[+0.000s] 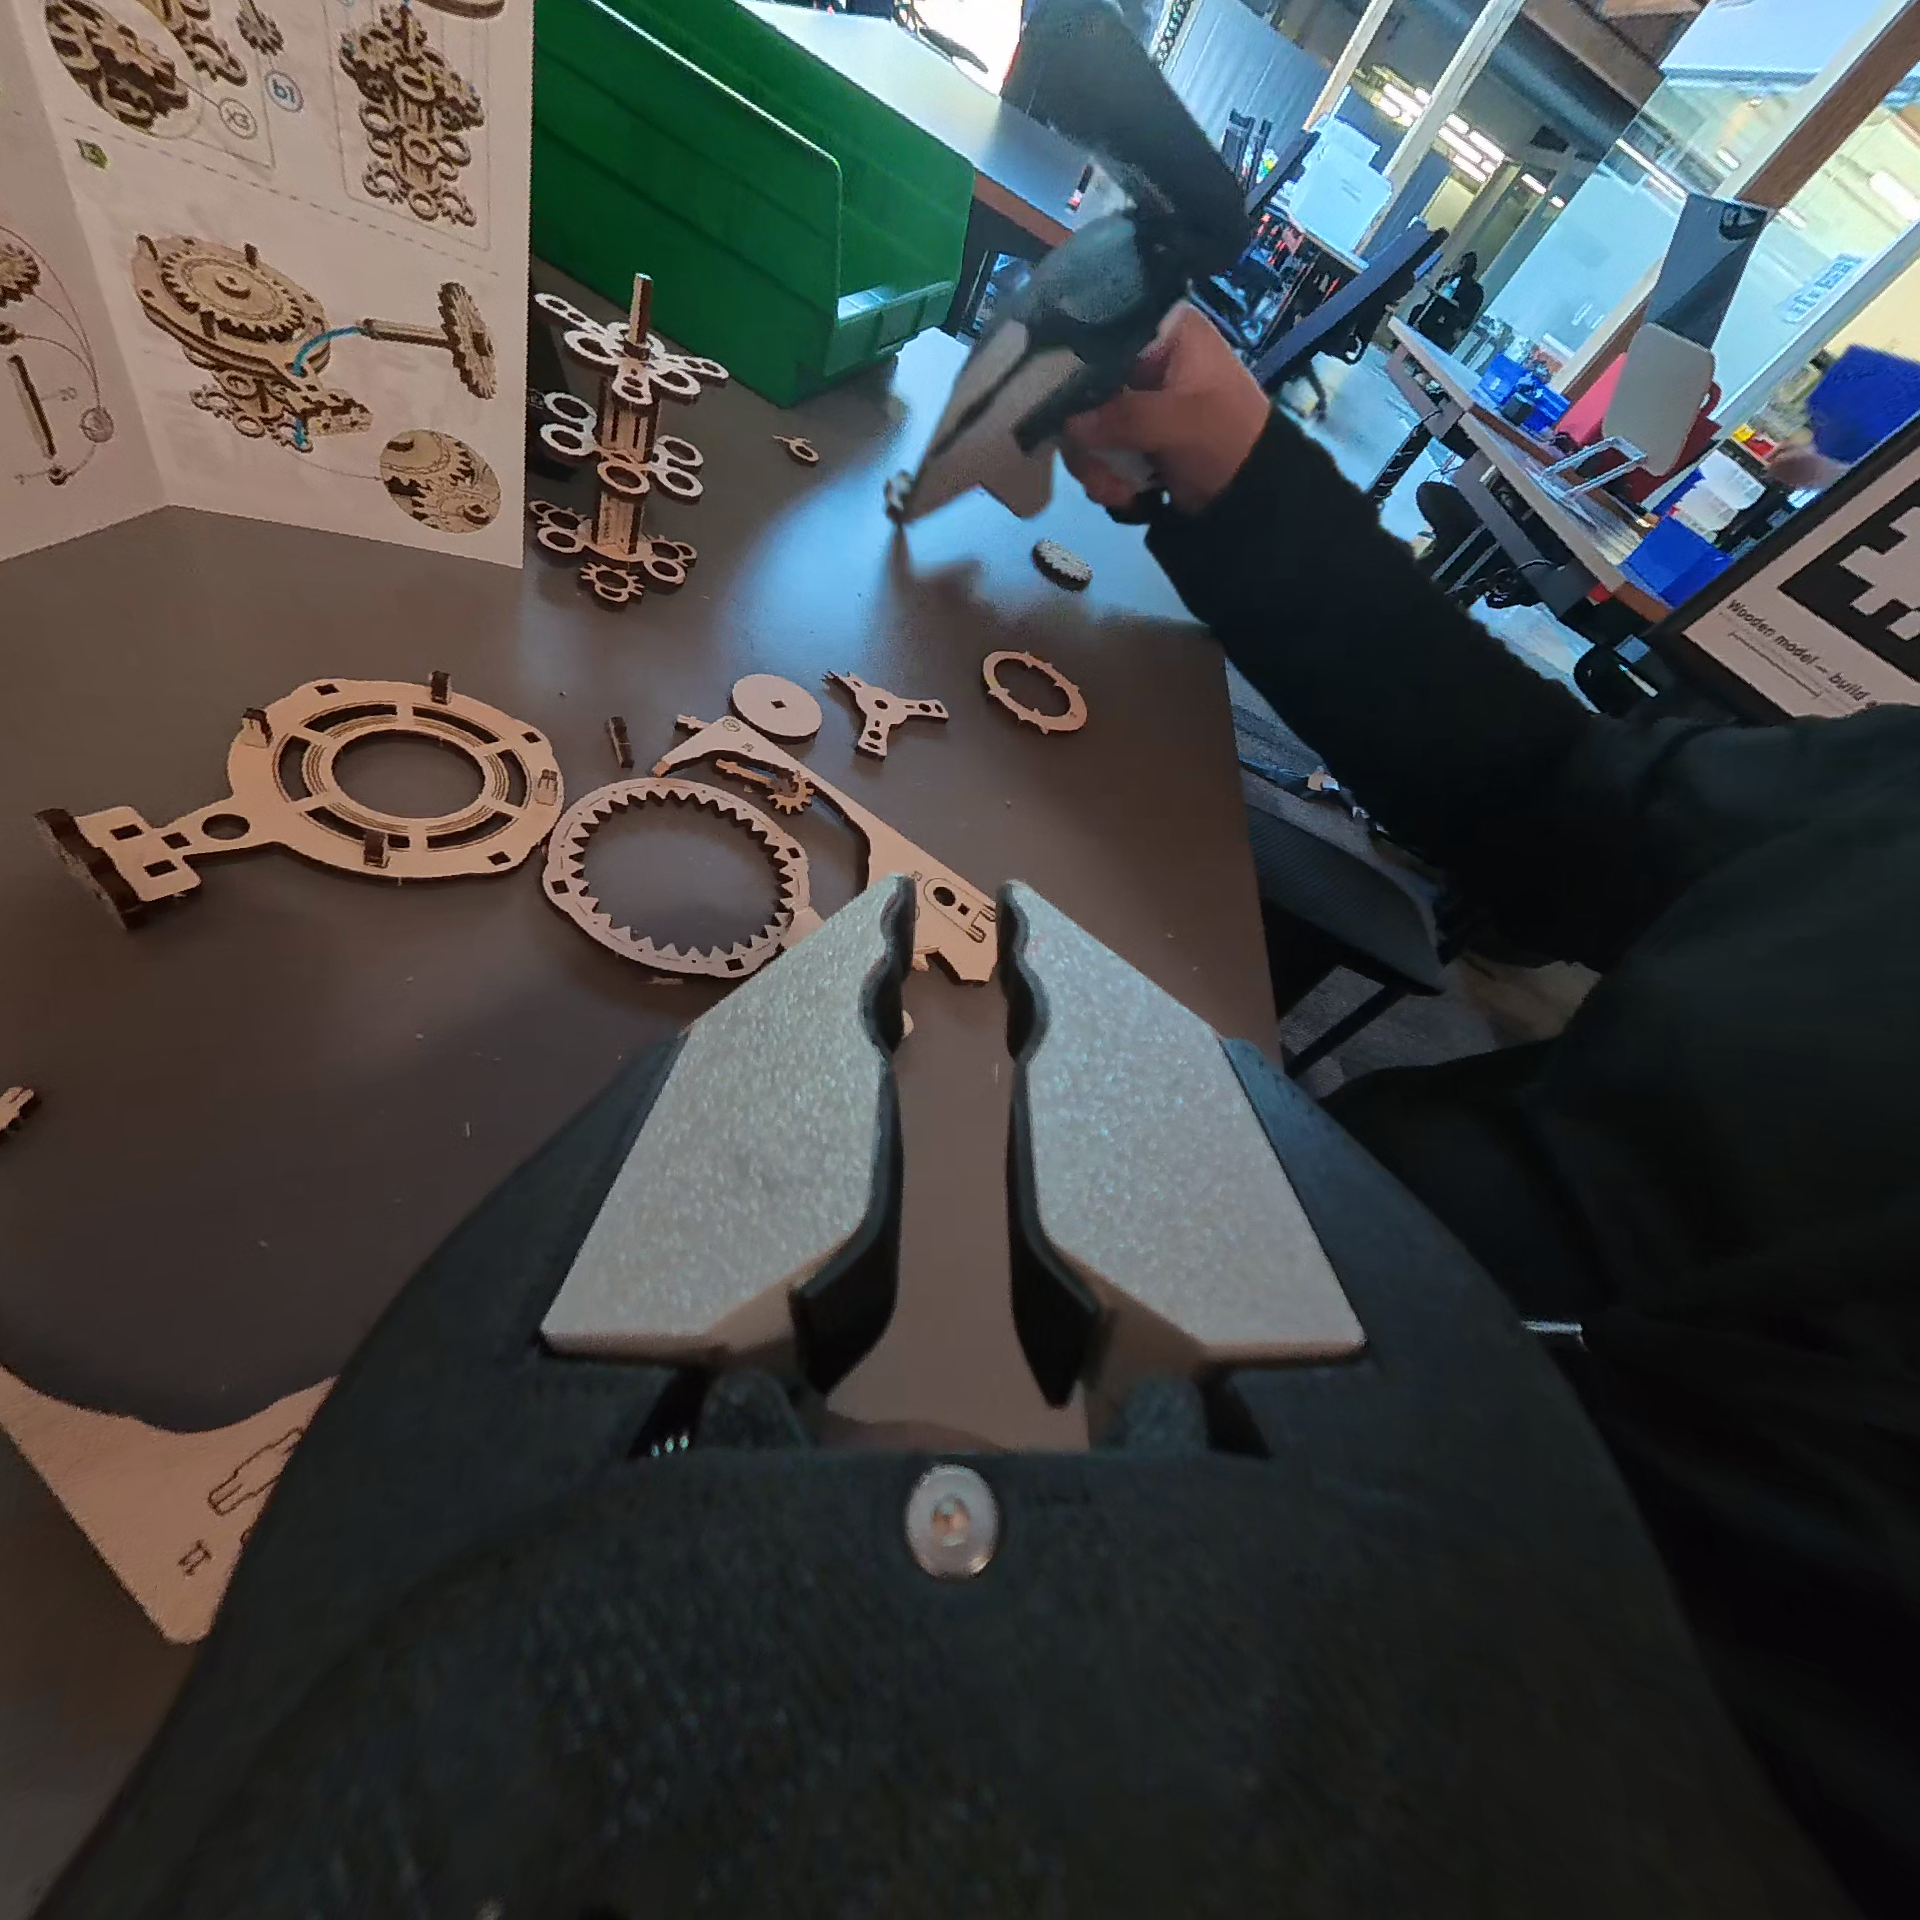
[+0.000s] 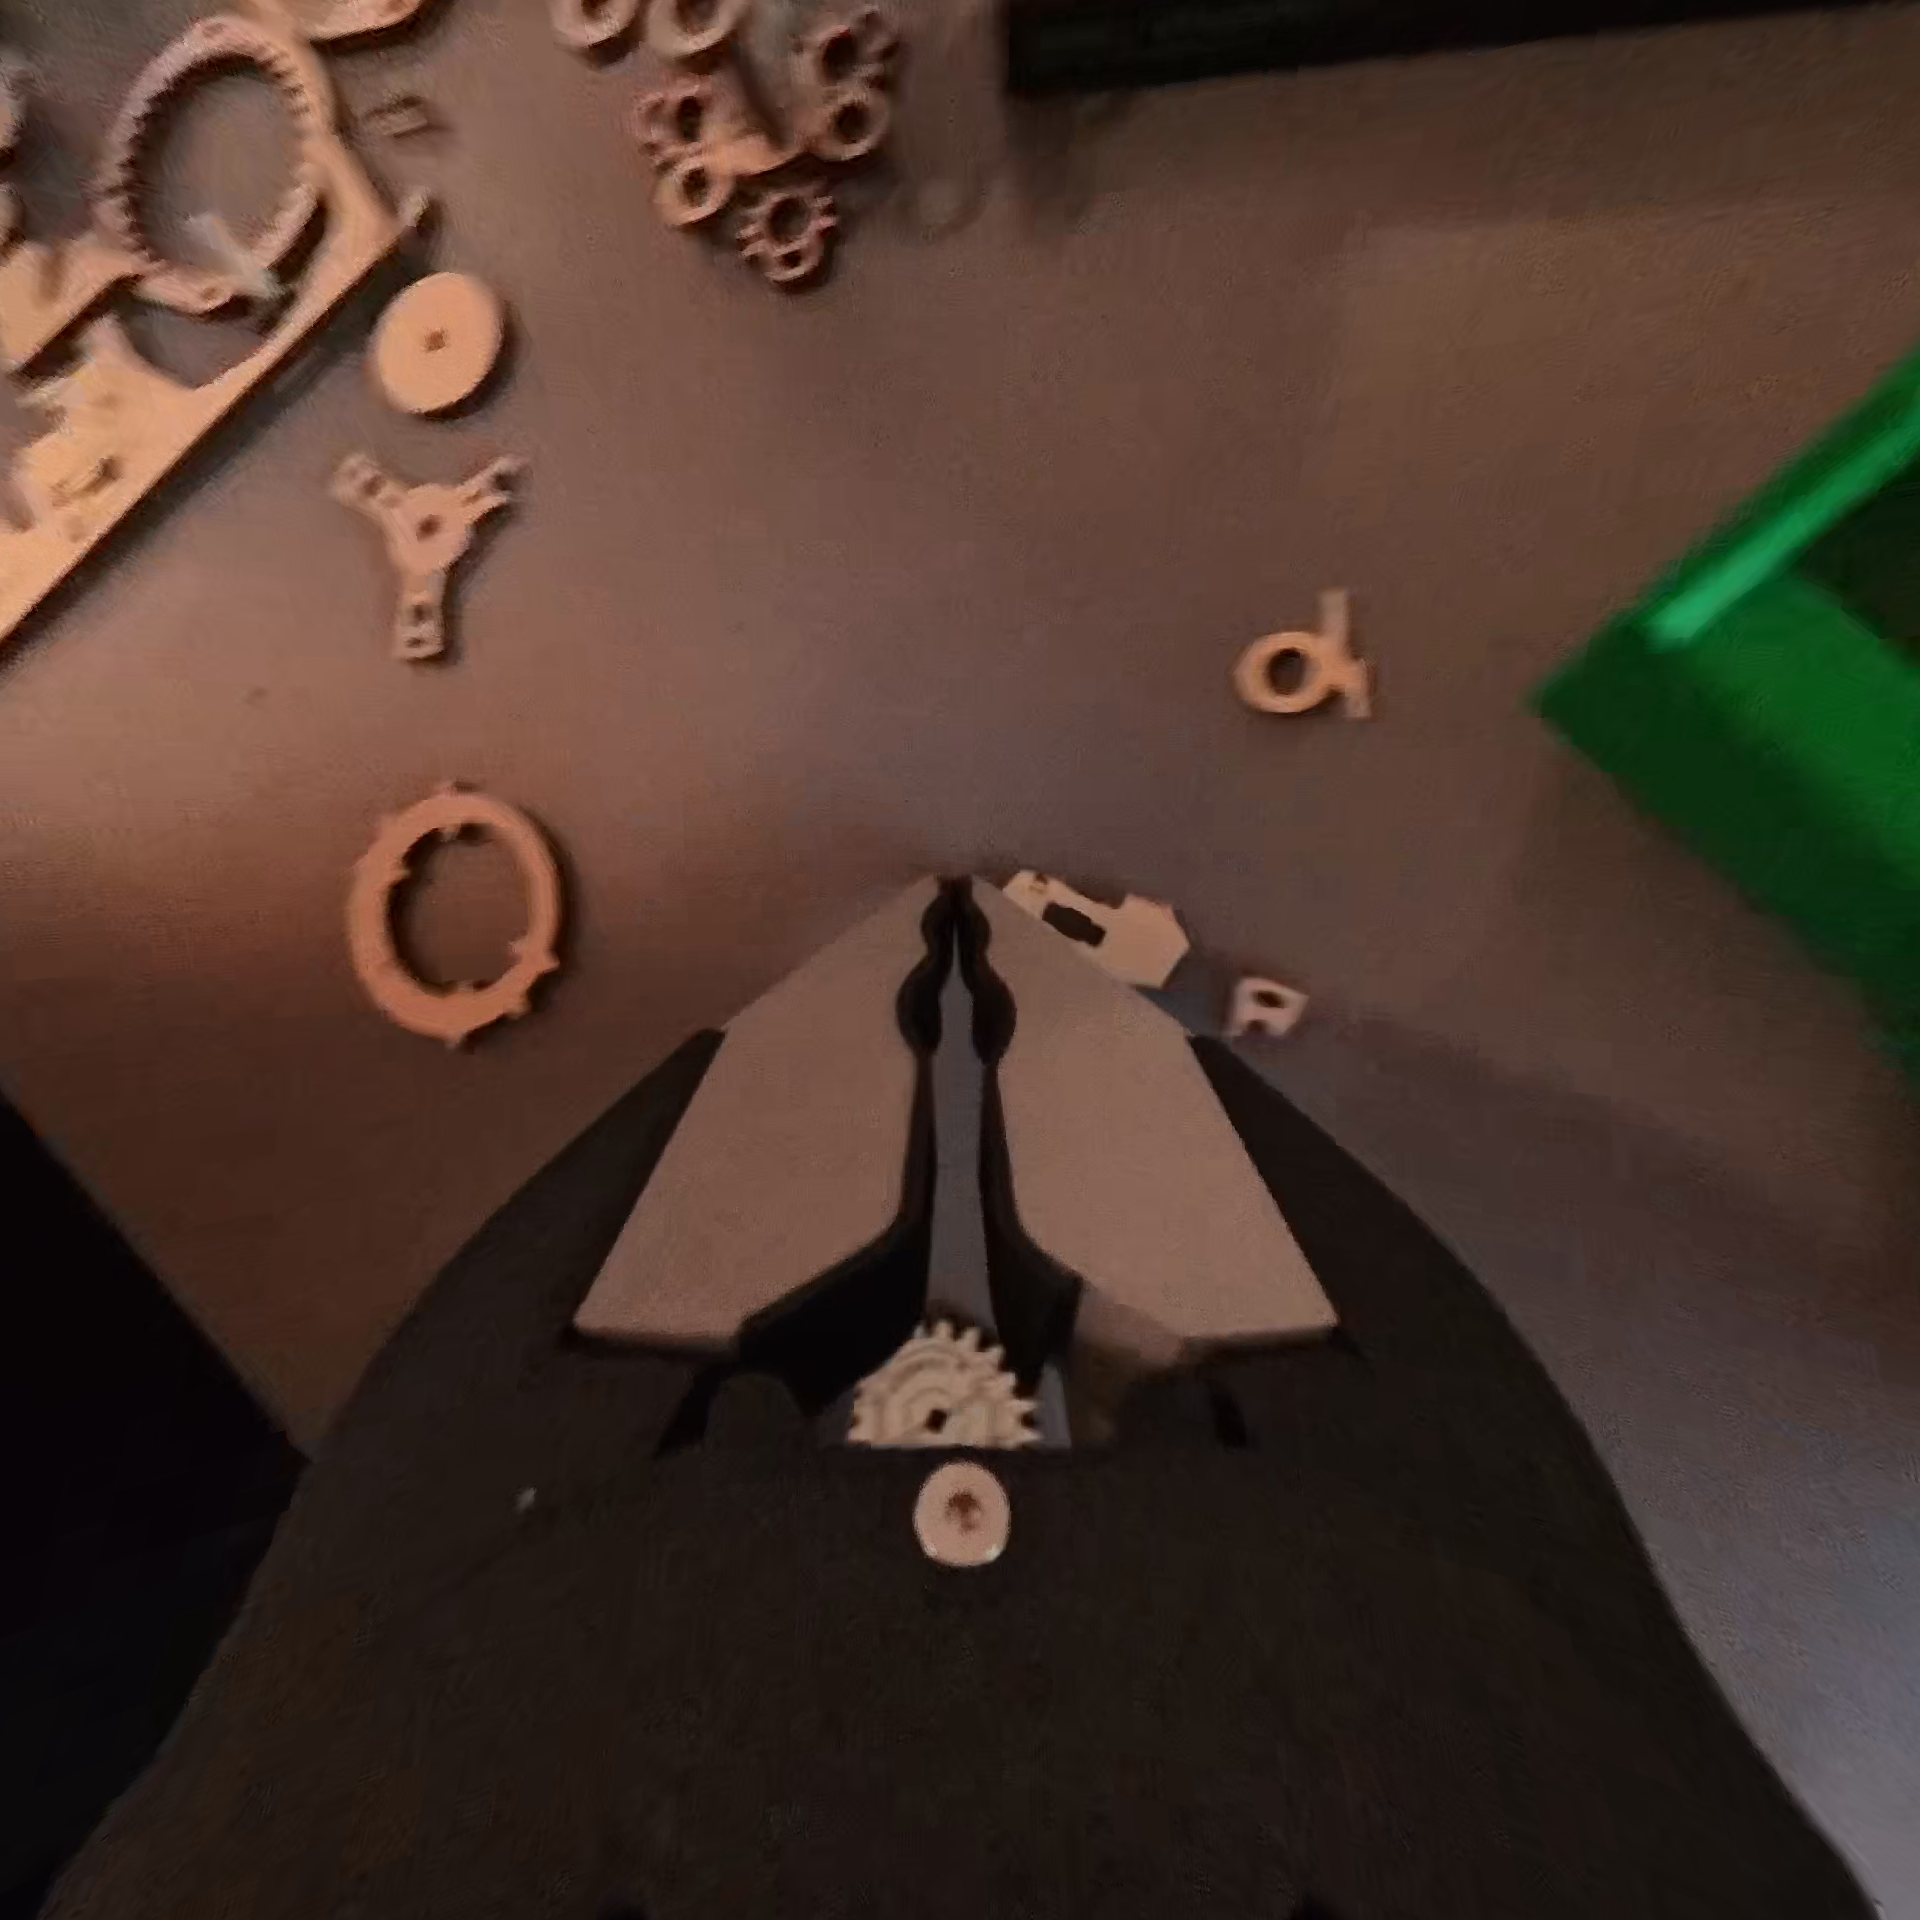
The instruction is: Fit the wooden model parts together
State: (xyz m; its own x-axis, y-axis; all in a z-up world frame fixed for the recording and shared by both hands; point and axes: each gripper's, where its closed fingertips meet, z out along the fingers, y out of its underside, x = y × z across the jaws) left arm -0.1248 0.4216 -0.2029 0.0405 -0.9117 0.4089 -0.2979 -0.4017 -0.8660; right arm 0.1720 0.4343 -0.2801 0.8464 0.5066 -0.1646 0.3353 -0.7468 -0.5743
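Loose wooden parts lie on a dark table [image 1: 312,1091]. My left gripper [image 1: 956,904] is open and empty, low over the end of a flat frame piece [image 1: 727,740] next to a toothed ring [image 1: 569,862]. A slotted base plate [image 1: 301,810] lies to the left. My right gripper [image 2: 956,883] is shut on a small wooden piece [image 2: 1101,930] that sticks out past its right finger, just above the table. It also shows in the left wrist view [image 1: 902,499], held by a hand. A small gear [image 2: 940,1403] lies under it.
A built tower of looped parts [image 1: 623,457] stands by an upright instruction sheet [image 1: 260,312] and a green bin [image 1: 727,208]. A disc [image 1: 774,707], a three-arm part [image 1: 883,712], a notched ring [image 1: 994,686] and a loop piece [image 2: 1299,670] lie nearby. The table edge runs on the right. Across from one pair of fingers to the other is roughly 30 cm. The small gear [image 2: 940,1403] lies some 9 cm from my right tips, 35 cm from my left tips.
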